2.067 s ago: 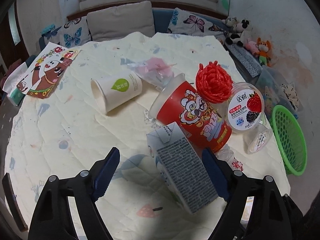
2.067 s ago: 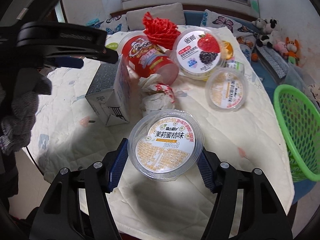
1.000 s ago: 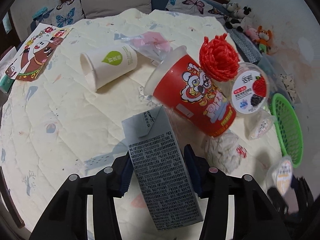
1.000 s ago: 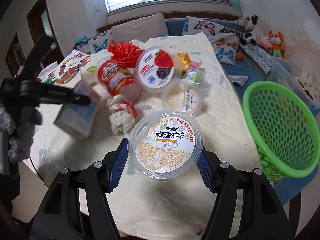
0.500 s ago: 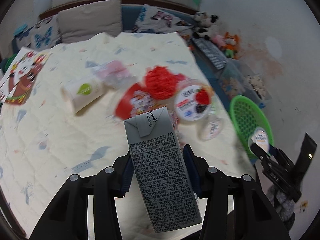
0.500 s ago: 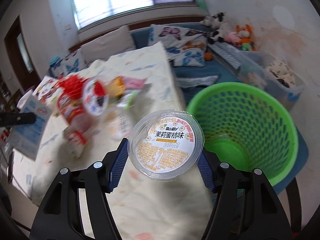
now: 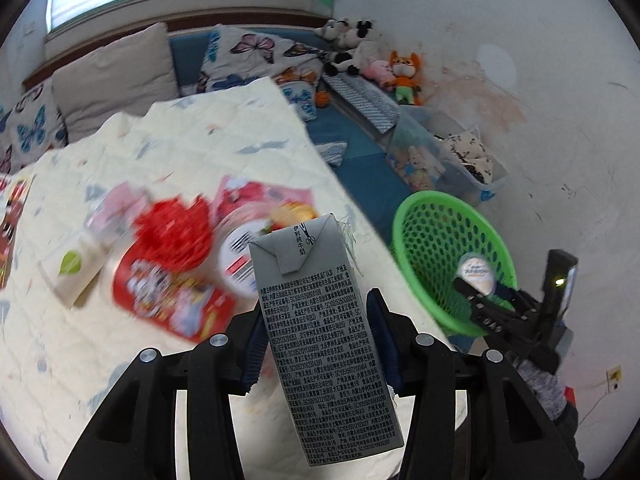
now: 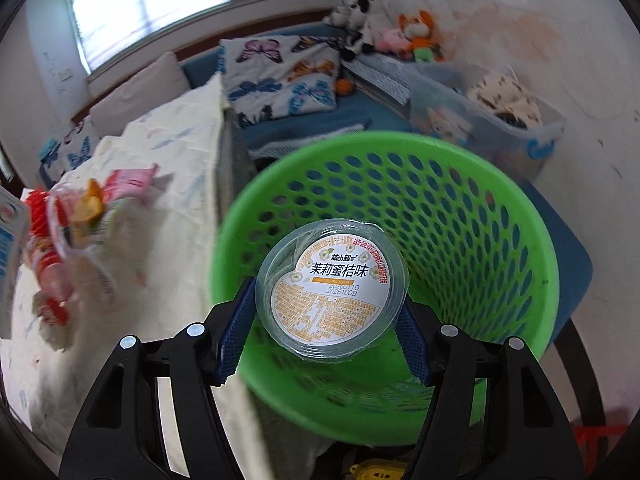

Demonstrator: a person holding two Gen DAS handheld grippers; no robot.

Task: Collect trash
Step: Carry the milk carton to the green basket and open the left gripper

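My left gripper point(image 7: 316, 344) is shut on a grey milk carton point(image 7: 320, 332) and holds it in the air above the table's right part. My right gripper point(image 8: 324, 316) is shut on a clear plastic jelly cup with a white and orange lid point(image 8: 332, 288), held over the open mouth of the green mesh basket point(image 8: 460, 216). In the left wrist view the basket point(image 7: 432, 216) stands to the right of the table, with my right gripper point(image 7: 480, 280) and its cup point(image 7: 476, 272) above its near rim.
On the cream quilted tabletop point(image 7: 160, 152) lie a red printed cup point(image 7: 172, 296), a red mesh ball point(image 7: 172, 232), a white paper cup point(image 7: 72, 268), a round yoghurt tub point(image 7: 240, 256) and pink wrappers point(image 7: 260, 196). A blue bench with cushions and plush toys point(image 7: 372, 68) runs behind.
Both grippers have swung right. The right one has carried the jelly cup from beside the table to over the basket. The left one has lifted the carton off the table and toward the basket.
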